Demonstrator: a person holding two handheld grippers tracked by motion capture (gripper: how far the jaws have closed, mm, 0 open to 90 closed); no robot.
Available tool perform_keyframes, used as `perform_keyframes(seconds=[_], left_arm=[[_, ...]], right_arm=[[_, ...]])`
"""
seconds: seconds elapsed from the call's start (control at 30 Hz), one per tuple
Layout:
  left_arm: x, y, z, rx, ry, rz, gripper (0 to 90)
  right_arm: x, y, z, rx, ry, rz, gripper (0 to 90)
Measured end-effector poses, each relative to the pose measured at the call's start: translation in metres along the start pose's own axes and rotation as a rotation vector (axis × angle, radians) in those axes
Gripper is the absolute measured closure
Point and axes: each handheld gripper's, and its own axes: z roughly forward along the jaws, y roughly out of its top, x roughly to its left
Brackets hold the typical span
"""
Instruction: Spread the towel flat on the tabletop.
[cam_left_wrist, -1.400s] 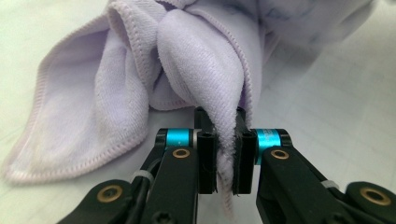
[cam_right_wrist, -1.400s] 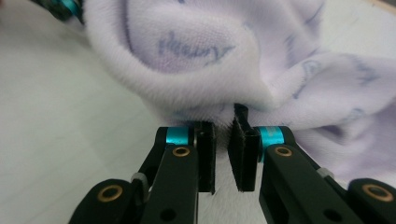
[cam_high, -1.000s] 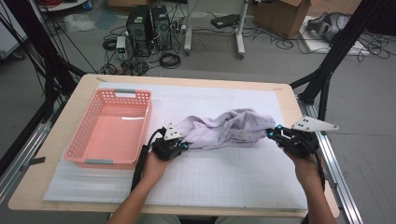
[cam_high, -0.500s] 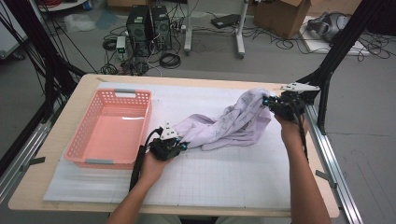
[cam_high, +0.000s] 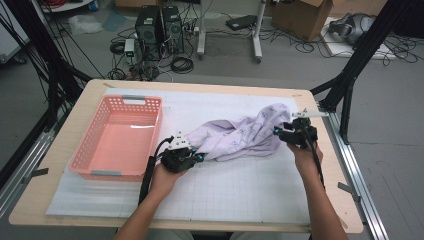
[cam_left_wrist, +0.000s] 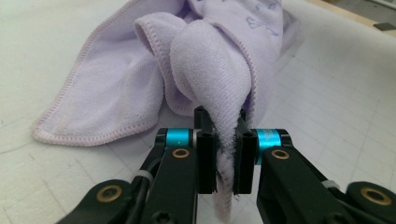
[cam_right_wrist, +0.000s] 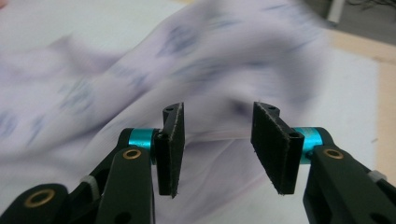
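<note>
The pink perforated plastic basket (cam_high: 119, 137) stood empty at the left of the wooden desk (cam_high: 65, 135), on the white gridded mat (cam_high: 240, 190), well apart from the work.

Next to the right, the left gripper (cam_high: 186, 156) rested low on the mat, near the basket's right wall. In the left gripper view its fingers (cam_left_wrist: 206, 158) were nearly closed, pinching a bunched corner of the lilac terry towel (cam_left_wrist: 205, 65) between the pads.

The towel (cam_high: 240, 135) lay crumpled on the mat, running from that pinched corner up and rightward to a raised hump at its far end.

At the right, the right gripper (cam_high: 289, 134) sat at the towel's raised end. Its jaws had just been opening. In the right gripper view the fingers (cam_right_wrist: 172, 149) stood about half apart with an empty gap between the pads; the blurred towel (cam_right_wrist: 219, 60) lay beyond them, not clamped.

Judgement: the step in hand appeared to be a fold of the towel, its right end having been let go while the left corner stayed anchored. The fold was untidy and the cloth was not yet flat.

The next move would call for the right gripper to find a free edge or corner of the towel, close on it cleanly, and draw the cloth taut against the left grip. The pinched corner should not slip.
</note>
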Motion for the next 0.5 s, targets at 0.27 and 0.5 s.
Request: perform_keyframes(seconds=[0.27,0.5], left_arm=[[-0.001,0.002,-0.002,-0.031,-0.015,-0.035,83.3],[0.001,0.004,-0.004,-0.047,-0.015,-0.065,83.4]], right_arm=[[0.042,-0.043,0.010,0.079,0.167,-0.091,56.4],[0.073,-0.044,0.038,0.113,0.176,-0.222,59.0]])
